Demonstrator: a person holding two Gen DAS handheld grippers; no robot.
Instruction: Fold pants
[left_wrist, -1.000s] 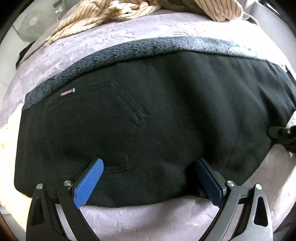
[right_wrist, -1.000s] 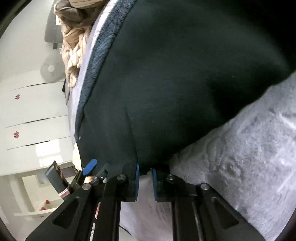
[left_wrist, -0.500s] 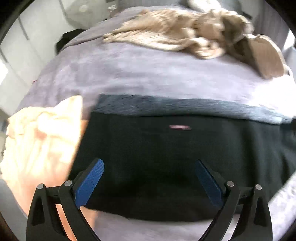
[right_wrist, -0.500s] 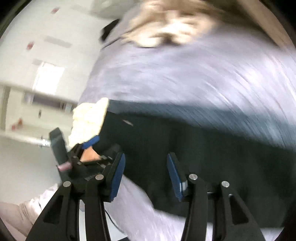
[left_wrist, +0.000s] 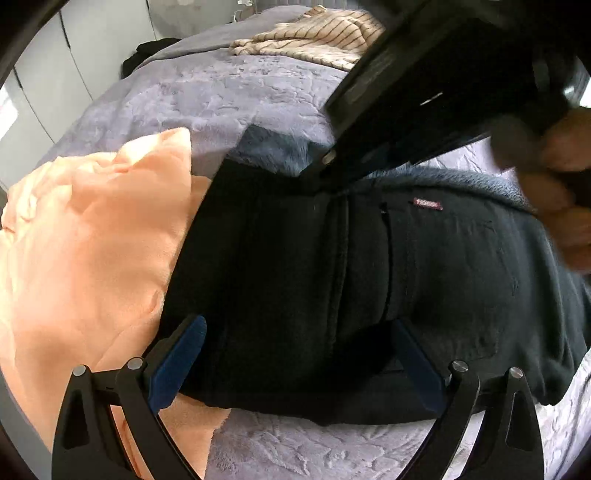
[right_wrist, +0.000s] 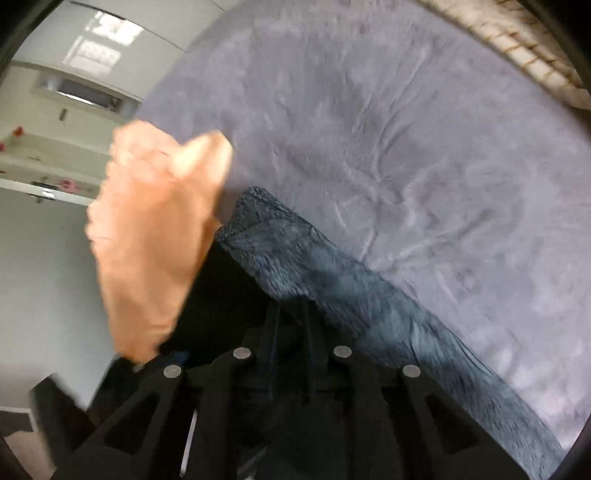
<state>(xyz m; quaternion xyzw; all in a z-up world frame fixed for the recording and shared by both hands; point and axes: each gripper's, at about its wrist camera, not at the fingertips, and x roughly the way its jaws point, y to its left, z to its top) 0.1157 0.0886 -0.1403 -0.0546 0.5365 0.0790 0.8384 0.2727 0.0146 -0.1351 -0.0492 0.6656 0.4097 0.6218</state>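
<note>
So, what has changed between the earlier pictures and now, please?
The right hand-held gripper let go of the near corner of the black pants, swung across them and has just been closing on their far, fuzzy-lined edge; the pants' fabric is between its jaws. The left hand-held gripper shifted toward the peach garment. It stayed wide open, and the pants stayed on the bed.

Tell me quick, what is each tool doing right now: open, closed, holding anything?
Left tool: open, hovering over the black pants, gripping nothing.
Right tool: just closed, pinching the pants' fuzzy grey-blue edge.
</note>
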